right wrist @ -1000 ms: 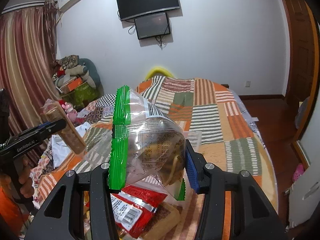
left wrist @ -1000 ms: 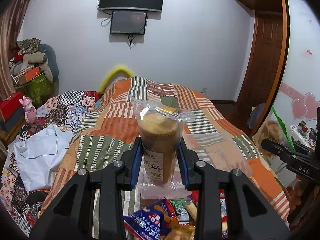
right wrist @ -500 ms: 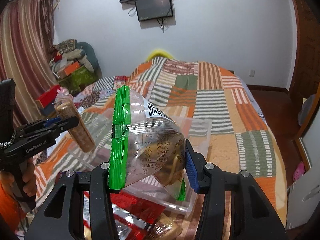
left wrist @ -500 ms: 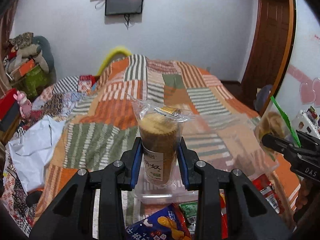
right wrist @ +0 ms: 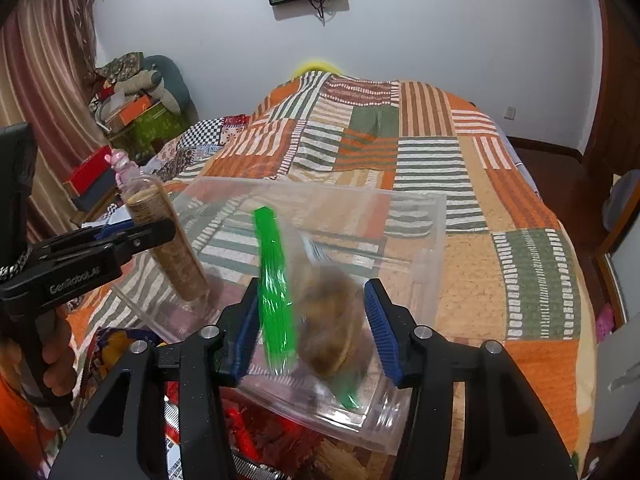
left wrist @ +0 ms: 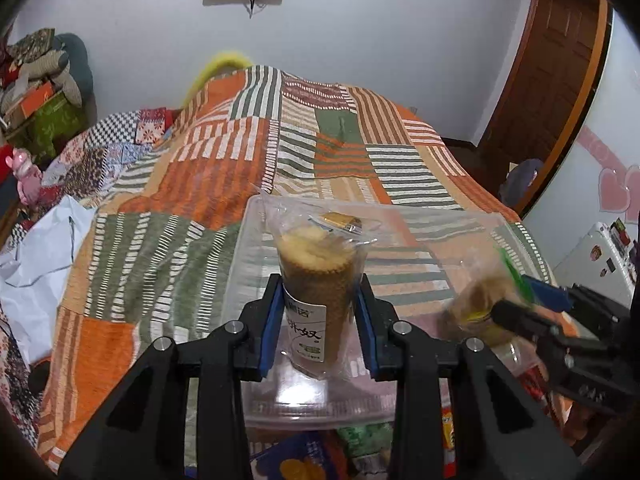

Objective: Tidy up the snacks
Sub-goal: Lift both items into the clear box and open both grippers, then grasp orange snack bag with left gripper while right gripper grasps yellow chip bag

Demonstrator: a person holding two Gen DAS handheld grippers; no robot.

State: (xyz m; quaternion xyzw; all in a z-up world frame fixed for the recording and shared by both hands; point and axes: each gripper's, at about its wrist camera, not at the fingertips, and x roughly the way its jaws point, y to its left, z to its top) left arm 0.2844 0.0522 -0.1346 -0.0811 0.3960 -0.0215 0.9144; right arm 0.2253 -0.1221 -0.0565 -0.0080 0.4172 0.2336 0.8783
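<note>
Over the clear plastic bin (right wrist: 424, 240) on the patchwork bedspread (left wrist: 208, 168), the right gripper (right wrist: 312, 328) has its jaws opening, and the green-edged snack bag (right wrist: 320, 320) blurs between them, apparently dropping free into the bin. The left gripper (left wrist: 318, 332) stays clamped on the tube of round biscuits (left wrist: 316, 280), held upright above the bin's left part, likely so it goes in standing. A second ago both packs were held higher, with the bin barely in view; both hands have since come down over it.
</note>
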